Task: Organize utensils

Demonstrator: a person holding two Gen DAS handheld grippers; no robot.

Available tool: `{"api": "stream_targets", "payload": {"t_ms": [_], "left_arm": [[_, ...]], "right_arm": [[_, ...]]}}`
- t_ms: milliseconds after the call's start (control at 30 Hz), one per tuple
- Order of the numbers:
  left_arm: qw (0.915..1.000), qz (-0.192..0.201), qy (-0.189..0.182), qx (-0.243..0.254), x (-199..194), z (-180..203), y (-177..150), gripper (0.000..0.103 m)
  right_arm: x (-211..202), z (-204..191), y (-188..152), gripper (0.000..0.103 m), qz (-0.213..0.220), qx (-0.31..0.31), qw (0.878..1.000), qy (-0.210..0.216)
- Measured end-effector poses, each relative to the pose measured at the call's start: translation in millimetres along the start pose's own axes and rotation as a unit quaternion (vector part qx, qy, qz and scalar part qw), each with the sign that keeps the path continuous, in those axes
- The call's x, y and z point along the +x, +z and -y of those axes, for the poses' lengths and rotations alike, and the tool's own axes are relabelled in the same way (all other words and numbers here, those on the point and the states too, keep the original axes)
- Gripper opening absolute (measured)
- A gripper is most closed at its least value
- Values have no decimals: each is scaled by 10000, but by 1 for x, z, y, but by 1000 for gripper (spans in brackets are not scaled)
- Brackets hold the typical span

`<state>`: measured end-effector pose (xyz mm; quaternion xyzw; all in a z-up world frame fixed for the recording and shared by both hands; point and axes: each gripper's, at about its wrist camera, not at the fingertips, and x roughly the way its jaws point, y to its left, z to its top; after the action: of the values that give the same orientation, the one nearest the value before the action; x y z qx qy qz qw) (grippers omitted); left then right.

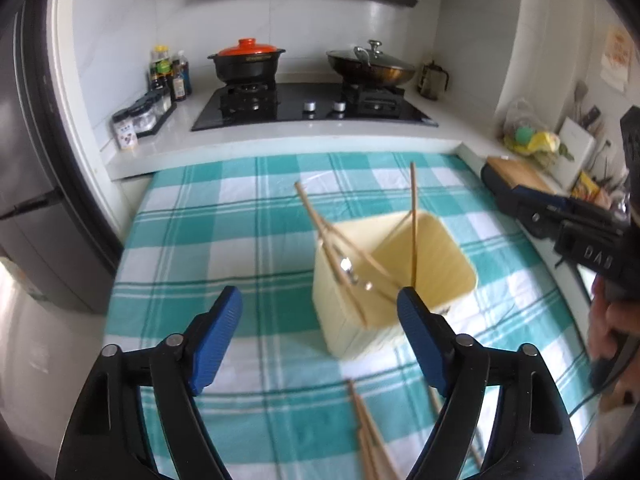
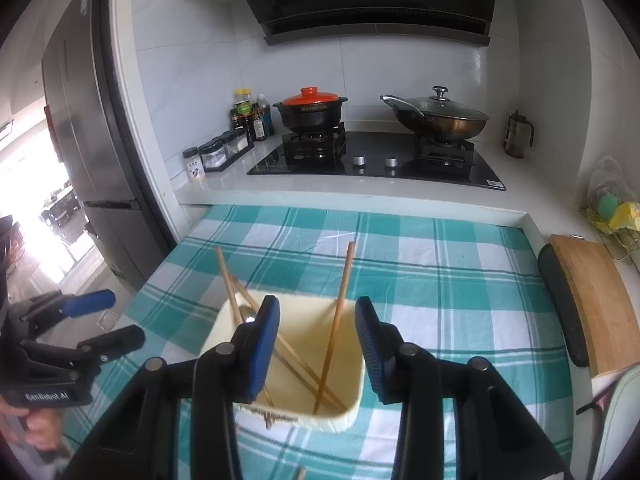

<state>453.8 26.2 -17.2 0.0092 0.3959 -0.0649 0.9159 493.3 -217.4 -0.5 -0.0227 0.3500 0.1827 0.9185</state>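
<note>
1. A cream-coloured holder (image 1: 394,276) stands on the checked cloth (image 1: 224,240) that covers the tabletop, a little right of centre in the left wrist view and at lower centre in the right wrist view (image 2: 296,364).
2. Several wooden chopsticks (image 1: 413,224) lean inside it, their tips sticking out above the rim; one stands nearly upright, and the others slant toward the upper left of the frame. Something shiny and metal, likely a spoon (image 1: 347,267), lies among the slanted ones.
3. More chopsticks, the loose ones (image 1: 370,436), lie flat on the cloth at the bottom centre of the left wrist view, apart from the holder.
4. The left tool (image 1: 320,312) hovers in front of the holder with its blue pads spread wide and nothing between them.
5. The right tool (image 2: 317,332) hangs right over the holder's mouth, its fingers apart as well; the upright chopstick shows in the gap between them, but neither pad touches it.
6. Along the right edge of the right wrist view a wooden cutting board (image 2: 596,308) rests beside the cloth.
7. Beyond the cloth, in the upper middle, sits a black gas stove (image 2: 376,160) carrying a black pot with an orange lid (image 2: 312,110) and a wok with a glass lid (image 2: 436,116).
8. Sauce bottles (image 2: 250,114) and small jars stand to the left of the stove, with a dark fridge (image 2: 88,128) at the far left.
</note>
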Motion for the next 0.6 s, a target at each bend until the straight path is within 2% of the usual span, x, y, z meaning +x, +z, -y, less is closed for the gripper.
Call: {"api": "stream_targets", "payload": {"t_ms": [67,167,333,467,600], "left_arm": [[9997,-80,131,171,-19,-5,-34,89],[9996,-211,143,154,-39,-10,-90,91],[9990,-240,367,-70,-55,3,-171,91],[9987,-234,258,-374,-57,22,-210,91],[9987,-111,177,-459,-57,45,-226,91]], "right_arm": [[-18,-2,-29,42,-134,-209,9997,-61],[-43,-6,-83,44,-381,-399,9984,-108],[-75,-13,-181,48,-726,-175,9972,-77],[-95,-18,-233,49,-612,78,9965,-562],[-111,-22,-258,49,-351,357,9953,-830]]}}
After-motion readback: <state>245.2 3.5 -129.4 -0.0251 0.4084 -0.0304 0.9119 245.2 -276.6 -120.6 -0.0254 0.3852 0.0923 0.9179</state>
